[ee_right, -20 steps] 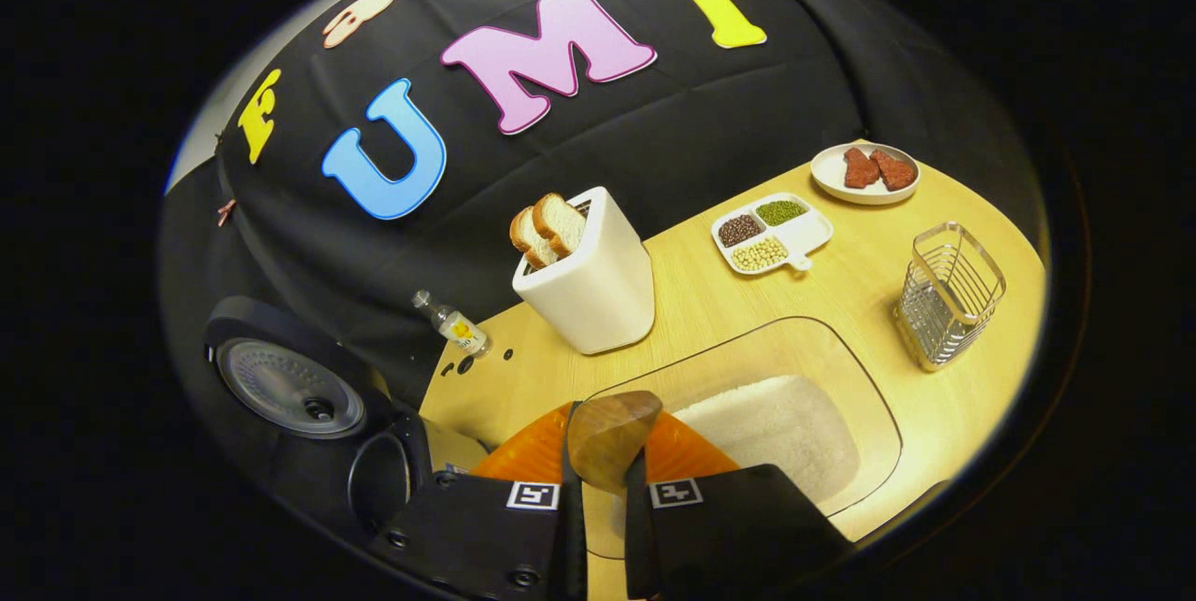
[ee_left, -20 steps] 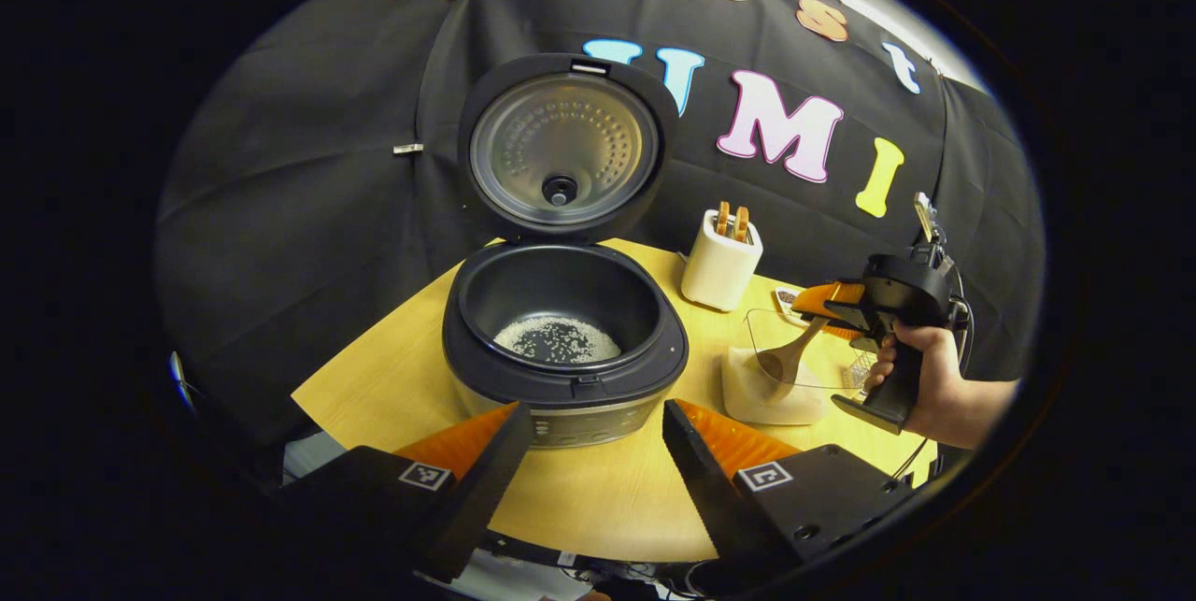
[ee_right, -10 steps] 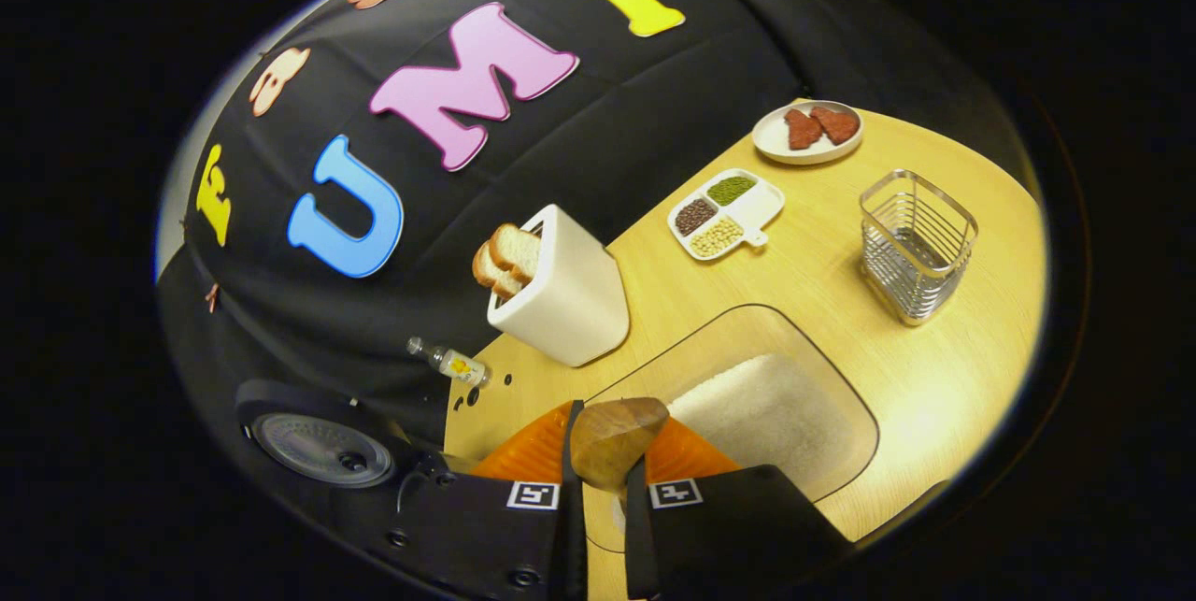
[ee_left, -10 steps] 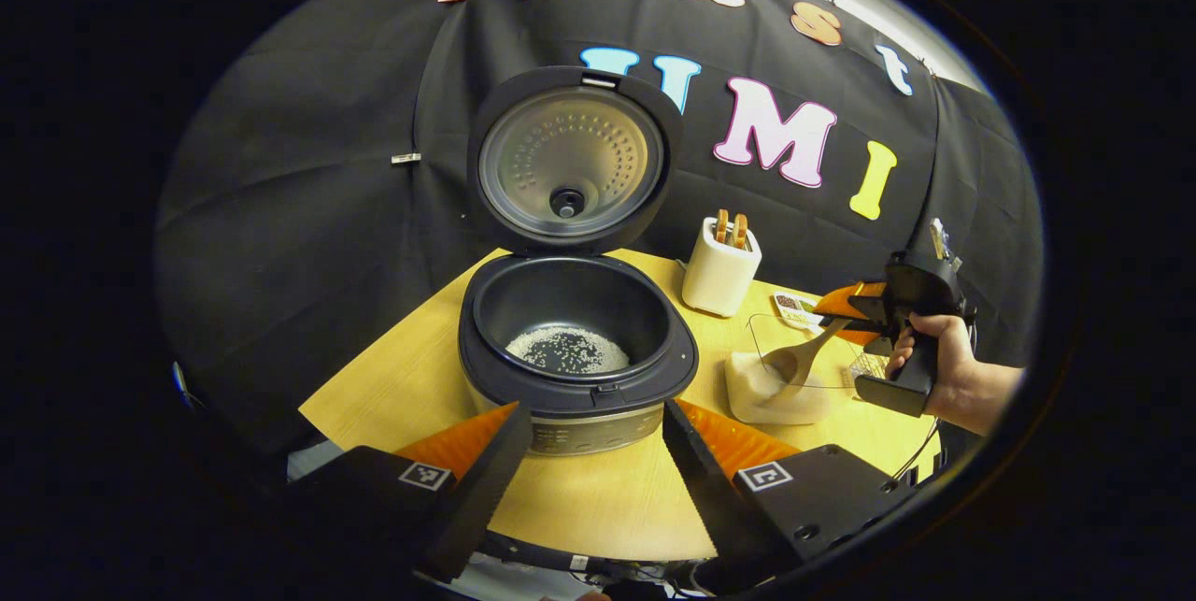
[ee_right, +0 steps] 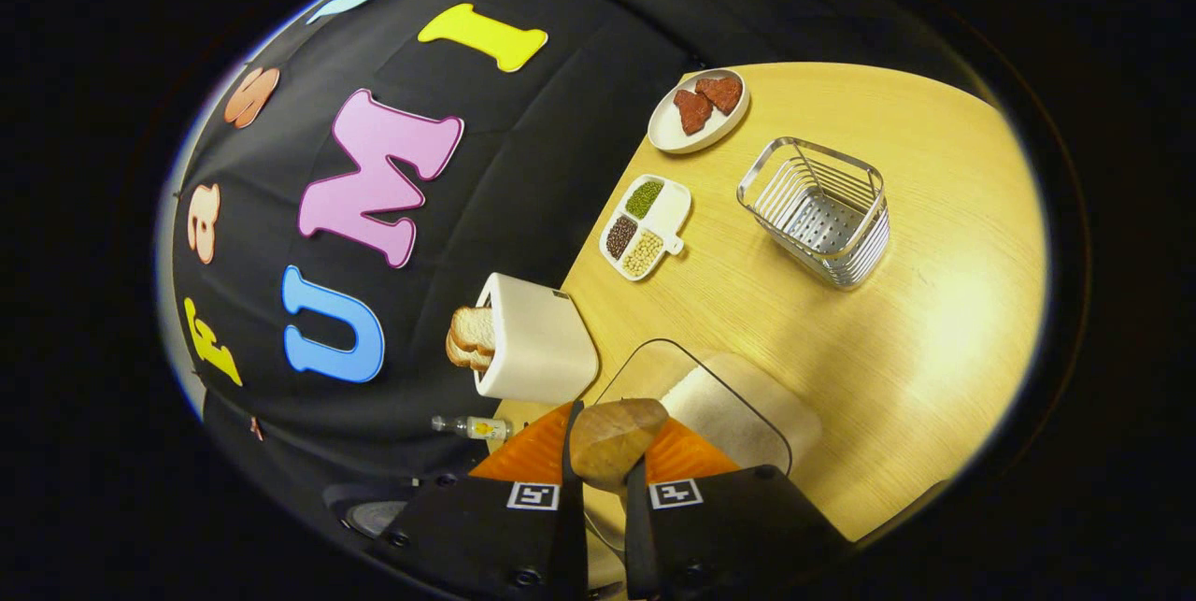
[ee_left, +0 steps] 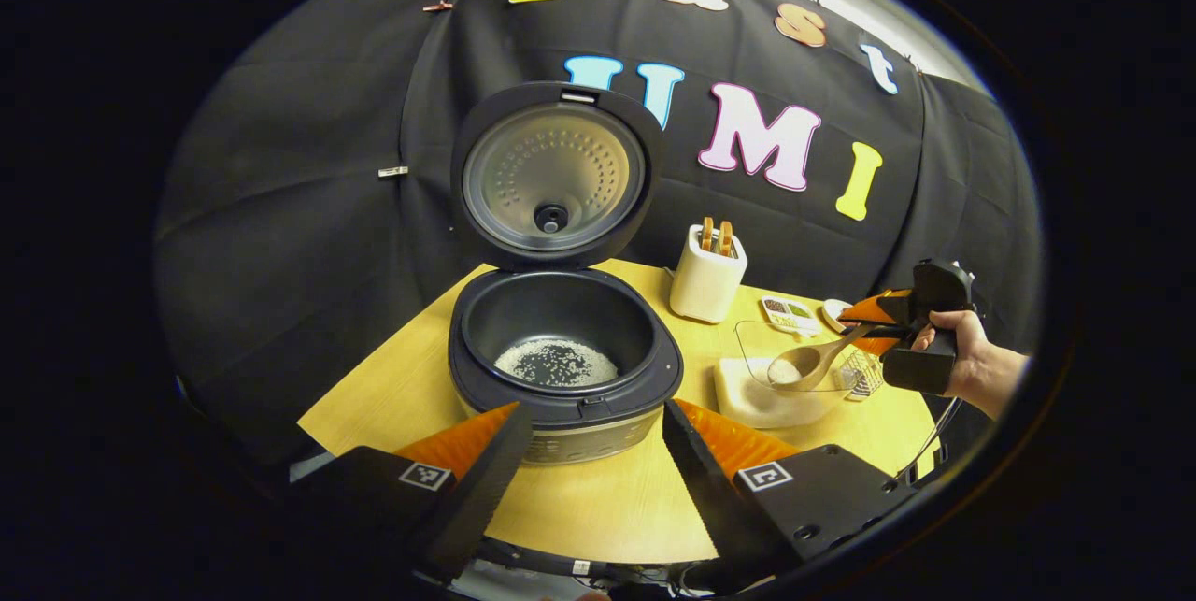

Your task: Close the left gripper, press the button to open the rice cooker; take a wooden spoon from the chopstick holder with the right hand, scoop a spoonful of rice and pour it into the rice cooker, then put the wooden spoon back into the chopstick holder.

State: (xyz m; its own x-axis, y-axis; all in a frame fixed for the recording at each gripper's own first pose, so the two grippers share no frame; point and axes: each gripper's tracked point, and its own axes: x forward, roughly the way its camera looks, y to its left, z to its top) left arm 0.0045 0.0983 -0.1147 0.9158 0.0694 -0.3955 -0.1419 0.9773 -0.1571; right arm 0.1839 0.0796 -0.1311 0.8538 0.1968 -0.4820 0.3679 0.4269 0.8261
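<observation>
The right gripper point(ee_right: 598, 479) clamps the stiff, light wooden spoon point(ee_left: 811, 362) by its handle end, so loose rice likely spills if tilted; the left gripper point(ee_left: 598, 451) hangs wide open.

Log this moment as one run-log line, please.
cooker lid open | left gripper open, idle | right gripper shut on wooden spoon | spoon over rice container

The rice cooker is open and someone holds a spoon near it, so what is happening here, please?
A person is moving rice with two handheld tools. The rice cooker stands with its lid up and some rice in the pot. The right claw grips the wooden spoon by its handle, and the bowl of the spoon, with some rice in it, hangs over the clear rice container. The left claw is open in front of the cooker and holds nothing. The chopstick holder stands on the table.
</observation>
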